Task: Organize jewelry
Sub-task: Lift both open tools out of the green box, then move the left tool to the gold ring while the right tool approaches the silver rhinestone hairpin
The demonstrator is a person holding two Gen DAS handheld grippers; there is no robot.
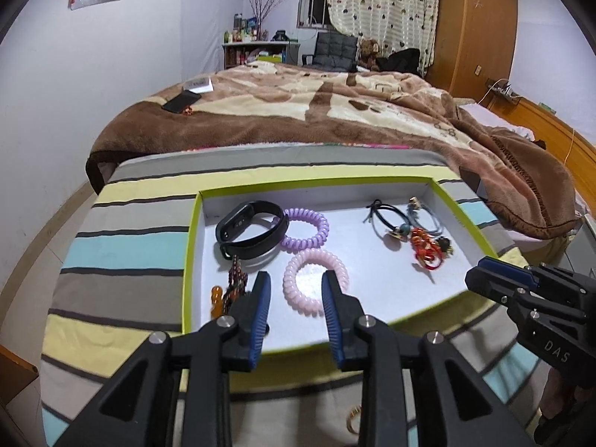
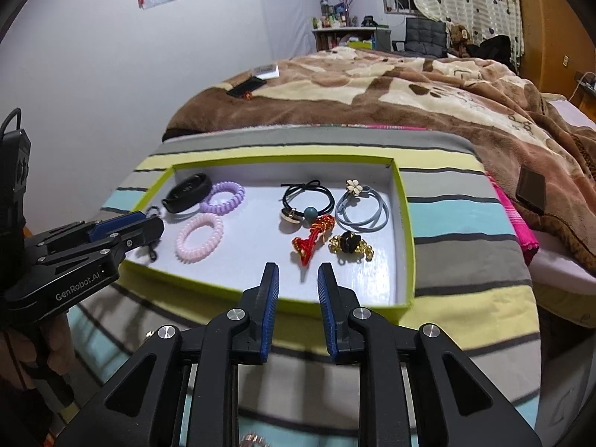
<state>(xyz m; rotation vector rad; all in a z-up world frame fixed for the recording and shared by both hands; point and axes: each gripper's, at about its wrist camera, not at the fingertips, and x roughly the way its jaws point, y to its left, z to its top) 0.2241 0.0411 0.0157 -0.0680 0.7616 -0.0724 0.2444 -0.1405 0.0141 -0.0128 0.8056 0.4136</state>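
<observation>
A shallow white tray with a lime-green rim (image 1: 192, 231) (image 2: 408, 231) lies on a striped cloth. In it lie a black wristband (image 1: 253, 229) (image 2: 188, 192), a purple coil tie (image 1: 307, 229) (image 2: 223, 197), a pink coil tie (image 1: 314, 279) (image 2: 199, 238), a black hair tie (image 2: 307, 197), a grey hair tie with a flower (image 2: 363, 208), a red knotted charm (image 1: 424, 249) (image 2: 313, 236), a black-and-gold piece (image 2: 350, 246) and a beaded string (image 1: 234, 287). My left gripper (image 1: 296, 279) is open and empty over the pink coil. My right gripper (image 2: 297, 270) is open and empty above the tray's near edge.
The striped cloth (image 1: 123, 246) covers a low surface at the foot of a bed with a brown blanket (image 1: 298, 111). A gold ring (image 1: 354, 421) lies on the cloth near me. A dark card (image 2: 530, 190) lies on the blanket at right. A wall is at left.
</observation>
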